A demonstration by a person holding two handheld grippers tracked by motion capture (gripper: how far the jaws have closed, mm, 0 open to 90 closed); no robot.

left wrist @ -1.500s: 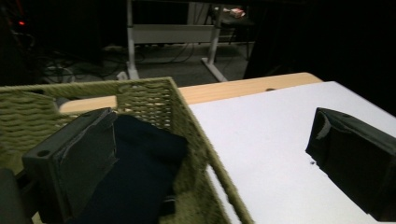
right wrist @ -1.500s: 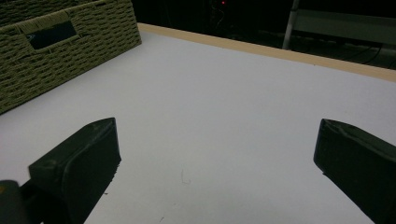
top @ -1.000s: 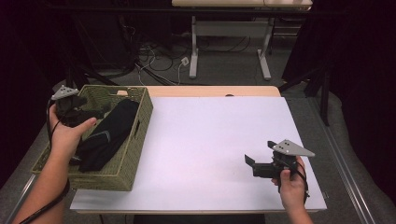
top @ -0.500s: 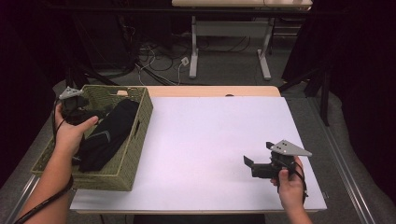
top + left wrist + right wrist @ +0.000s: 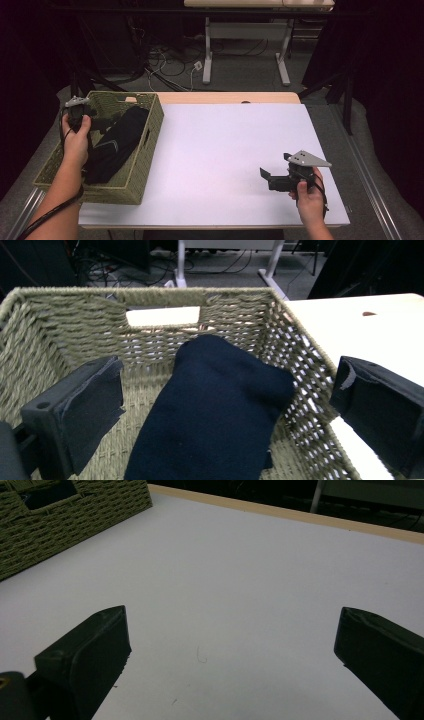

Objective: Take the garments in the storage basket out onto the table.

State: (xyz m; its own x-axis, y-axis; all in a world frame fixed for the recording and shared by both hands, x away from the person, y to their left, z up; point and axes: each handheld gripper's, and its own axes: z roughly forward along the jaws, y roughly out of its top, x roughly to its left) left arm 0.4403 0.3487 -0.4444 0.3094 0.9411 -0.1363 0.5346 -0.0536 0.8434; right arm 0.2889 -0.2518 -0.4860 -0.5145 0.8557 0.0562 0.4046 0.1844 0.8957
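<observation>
Left gripper [image 5: 225, 405] hovers wide open over the basket [image 5: 60, 325] — dark cloth [image 5: 210, 415] lies just below it.

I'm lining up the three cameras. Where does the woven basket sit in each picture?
High view: woven basket at the table's left, dark cloth inside.
Left gripper view: its walls surround the cloth, across the frame.
Right gripper view: its side at top left.
Shared landmark: the basket's handle cutout.

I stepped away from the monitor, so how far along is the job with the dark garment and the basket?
Done: the dark garment lies inside the woven basket. In hand: nothing; the left gripper hangs open above it, the right gripper open over the white table. Left: nothing visible.
</observation>
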